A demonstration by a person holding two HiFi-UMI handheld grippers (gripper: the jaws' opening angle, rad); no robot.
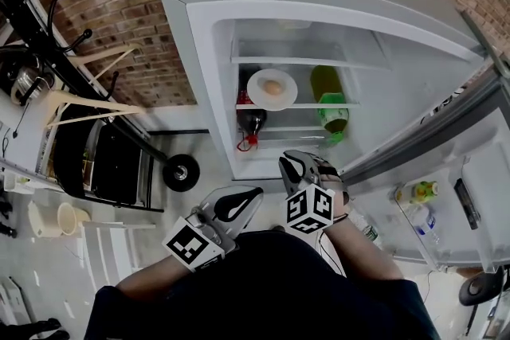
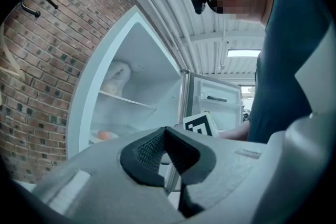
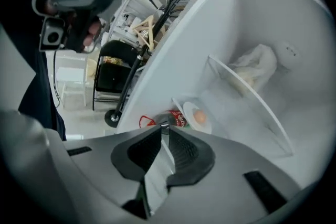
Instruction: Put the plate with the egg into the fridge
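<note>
The white plate (image 1: 272, 89) with the brown egg (image 1: 272, 86) rests on the middle glass shelf inside the open fridge (image 1: 199, 84). It also shows in the right gripper view as plate (image 3: 206, 122) and egg (image 3: 199, 116), and the egg (image 2: 104, 135) is in the left gripper view. Both grippers are drawn back from the fridge, close to the person's body. My left gripper (image 1: 253, 193) (image 2: 164, 129) has its tips touching and holds nothing. On my right gripper (image 1: 288, 163) (image 3: 161, 128) the jaws stand nearly together, with a thin gap and nothing between them.
A green bottle (image 1: 331, 103) lies right of the plate, and a dark bottle with a red cap (image 1: 251, 127) sits below it. The fridge door (image 1: 446, 195) hangs open at the right with small bottles (image 1: 420, 191). A black wheeled chair (image 1: 103, 163) and hangers stand at the left.
</note>
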